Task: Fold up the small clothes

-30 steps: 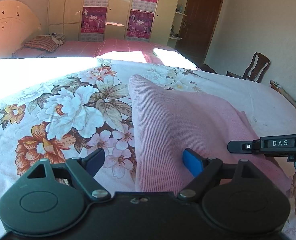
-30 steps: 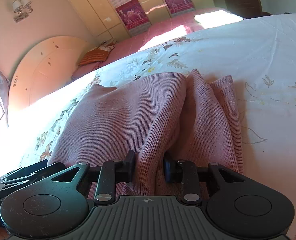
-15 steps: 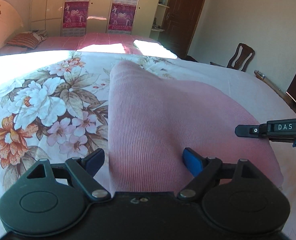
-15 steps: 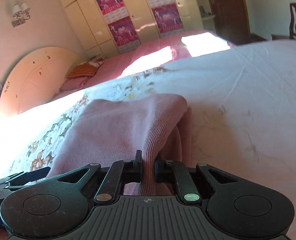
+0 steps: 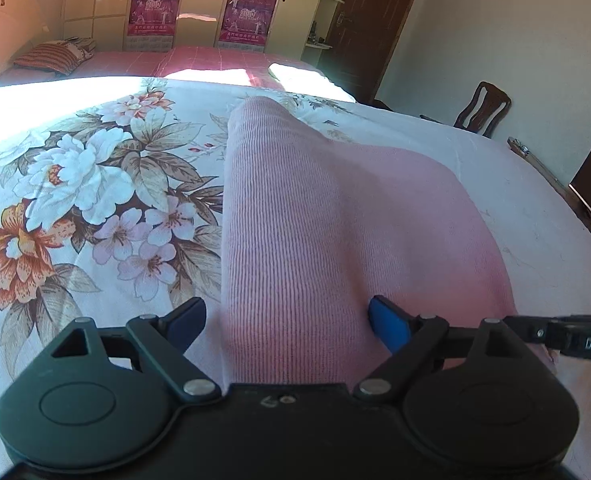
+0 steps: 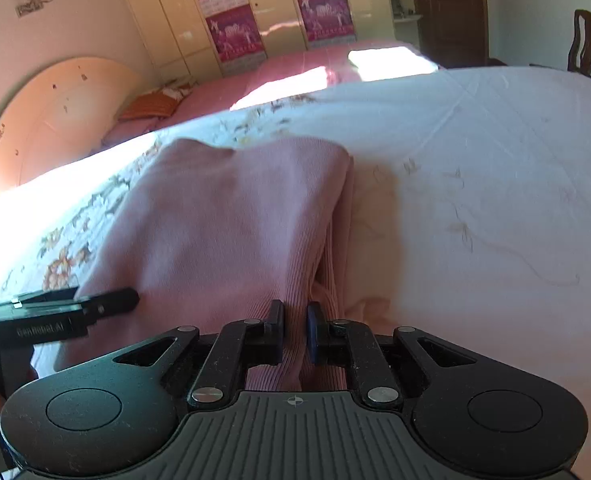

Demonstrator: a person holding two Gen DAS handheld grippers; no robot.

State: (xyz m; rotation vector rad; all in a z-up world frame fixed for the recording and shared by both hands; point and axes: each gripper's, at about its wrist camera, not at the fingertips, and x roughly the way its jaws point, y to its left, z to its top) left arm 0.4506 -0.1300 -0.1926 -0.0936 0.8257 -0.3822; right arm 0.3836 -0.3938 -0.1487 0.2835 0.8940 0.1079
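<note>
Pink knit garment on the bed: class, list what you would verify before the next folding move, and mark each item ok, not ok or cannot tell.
1. Right gripper shut on the pink knit garment: ok.
2. Left gripper grasping fabric: not ok; it is open, with the garment between its fingers.
3. Garment lying flat: not ok; a raised ridge runs along it.
4. Garment edges aligned: cannot tell.
5. Garment fully on the floral bedspread: ok.
6. Grippers apart from each other: ok.
</note>
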